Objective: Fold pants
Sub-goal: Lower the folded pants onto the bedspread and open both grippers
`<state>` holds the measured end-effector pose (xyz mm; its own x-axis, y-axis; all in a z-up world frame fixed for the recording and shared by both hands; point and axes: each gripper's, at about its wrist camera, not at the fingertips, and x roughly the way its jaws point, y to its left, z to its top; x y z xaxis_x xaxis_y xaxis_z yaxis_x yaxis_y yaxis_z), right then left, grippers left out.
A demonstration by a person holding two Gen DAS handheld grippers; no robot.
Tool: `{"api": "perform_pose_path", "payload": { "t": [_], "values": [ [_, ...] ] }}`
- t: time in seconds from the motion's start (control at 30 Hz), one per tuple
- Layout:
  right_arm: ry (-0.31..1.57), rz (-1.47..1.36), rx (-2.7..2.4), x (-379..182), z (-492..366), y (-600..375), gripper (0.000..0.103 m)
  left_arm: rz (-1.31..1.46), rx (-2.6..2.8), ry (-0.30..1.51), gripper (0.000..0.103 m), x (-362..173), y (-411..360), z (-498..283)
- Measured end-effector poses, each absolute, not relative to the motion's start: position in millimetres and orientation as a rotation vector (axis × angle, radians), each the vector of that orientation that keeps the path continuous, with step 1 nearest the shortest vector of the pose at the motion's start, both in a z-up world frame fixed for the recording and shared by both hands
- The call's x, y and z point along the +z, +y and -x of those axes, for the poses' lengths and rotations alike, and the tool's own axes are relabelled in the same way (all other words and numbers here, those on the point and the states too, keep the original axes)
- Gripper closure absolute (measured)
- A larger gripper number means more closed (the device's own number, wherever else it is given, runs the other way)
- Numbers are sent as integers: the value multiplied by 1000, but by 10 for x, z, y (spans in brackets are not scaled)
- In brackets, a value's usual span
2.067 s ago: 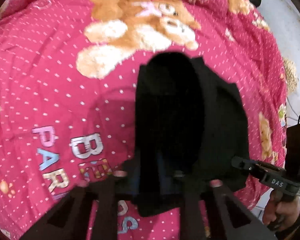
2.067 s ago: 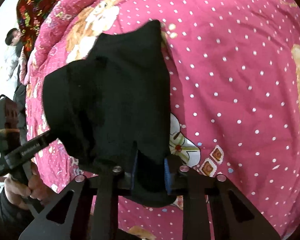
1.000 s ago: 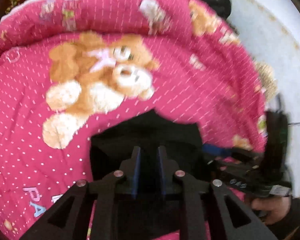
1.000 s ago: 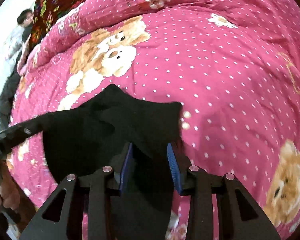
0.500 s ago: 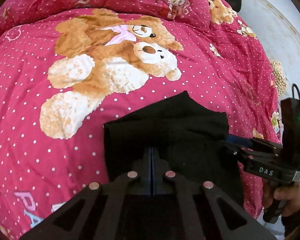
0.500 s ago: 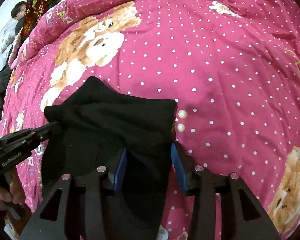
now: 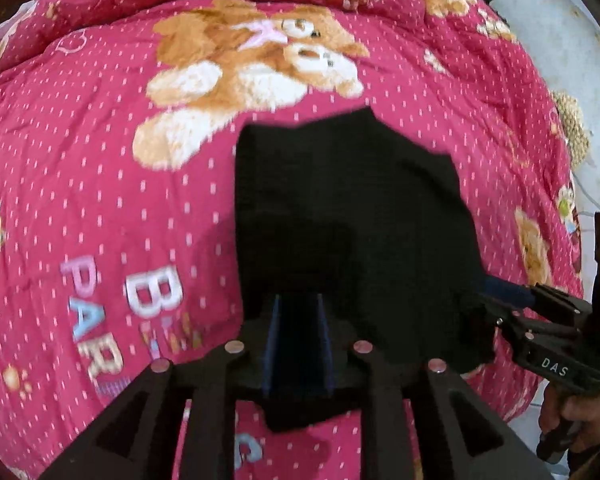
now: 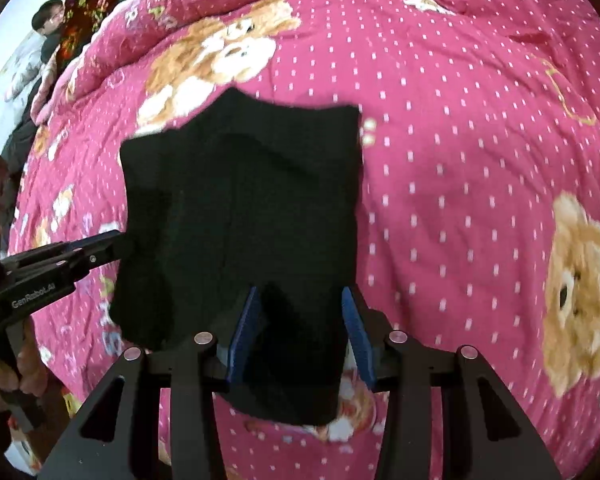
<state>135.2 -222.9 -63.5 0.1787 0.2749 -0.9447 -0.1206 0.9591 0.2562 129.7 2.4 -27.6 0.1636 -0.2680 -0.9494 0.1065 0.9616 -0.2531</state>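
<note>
Across the middle of both wrist views, folded black pants (image 7: 352, 216) lie on a pink teddy-bear quilt (image 7: 100, 184); left gripper (image 7: 298, 320) jaws, just reopened, and right gripper (image 8: 300, 320) jaws, parted wider, straddle the near edge, neither visibly pinching

Both views are taken from fisheye cameras mounted on the hand-held grippers, aimed steeply down along the fingers at a pink blanket (image 7: 80, 184) from close above. In the left wrist view the folded black pants (image 7: 352, 216) are framed centrally, with the right gripper (image 7: 496, 292) seen at the right edge. In the right wrist view the same pants (image 8: 244, 220) are shared, with the left gripper (image 8: 112, 244) at the left edge.
</note>
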Motion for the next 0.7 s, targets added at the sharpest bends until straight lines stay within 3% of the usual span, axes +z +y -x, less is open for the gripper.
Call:
{"api": "perform_pose_path", "payload": {
  "t": [0.7],
  "values": [
    [1384,-179,254,-621,-1359,-2349,59,85,-228,1391,80,-214,43,-1293]
  ]
}}
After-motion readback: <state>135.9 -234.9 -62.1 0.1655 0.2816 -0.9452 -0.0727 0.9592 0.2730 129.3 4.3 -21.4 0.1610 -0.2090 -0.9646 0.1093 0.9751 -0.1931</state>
